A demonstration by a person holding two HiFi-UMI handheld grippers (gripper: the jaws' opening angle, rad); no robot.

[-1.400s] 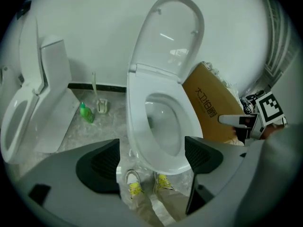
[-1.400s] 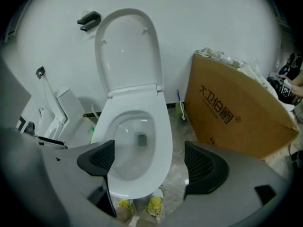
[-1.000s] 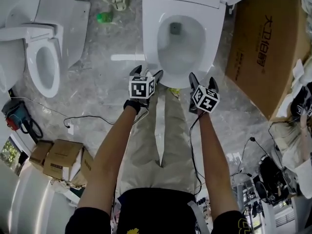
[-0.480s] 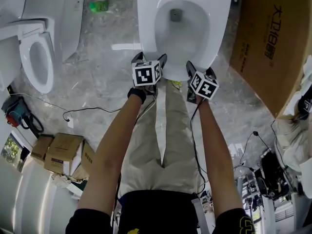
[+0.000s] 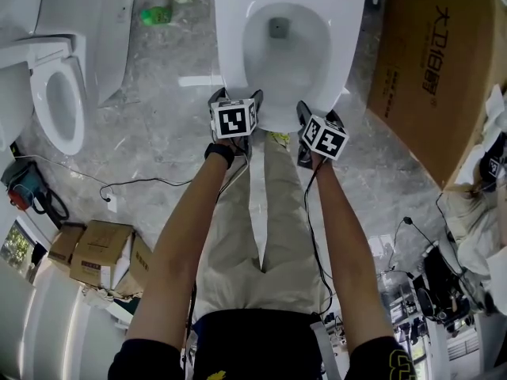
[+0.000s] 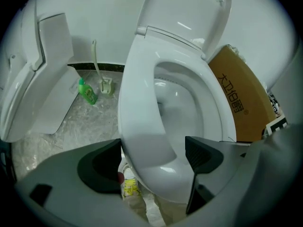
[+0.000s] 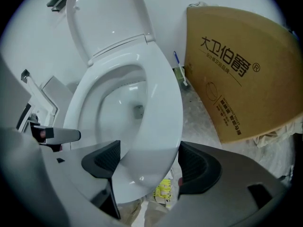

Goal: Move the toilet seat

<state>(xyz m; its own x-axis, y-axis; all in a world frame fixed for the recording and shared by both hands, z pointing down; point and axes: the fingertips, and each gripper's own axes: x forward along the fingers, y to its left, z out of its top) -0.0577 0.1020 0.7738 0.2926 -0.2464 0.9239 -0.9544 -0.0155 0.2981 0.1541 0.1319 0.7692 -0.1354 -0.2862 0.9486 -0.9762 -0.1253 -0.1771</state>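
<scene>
The left claw [image 5: 238, 96] and right claw [image 5: 317, 111] have sunk to straddle the lowered seat's [image 5: 279, 119] front rim, both gaping, the right just narrowing, neither gripping yet, so lifting seems next.

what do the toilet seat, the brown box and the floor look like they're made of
Toilet seat: smooth, glossy white, probably hard plastic; it shows sharp highlights and soft reflections.
Box: matte brown cardboard, with printed lettering and a worn lower edge.
Floor: grey with pale veins and slightly shiny, so polished stone or marble-look tile; the look leaves that open.
</scene>
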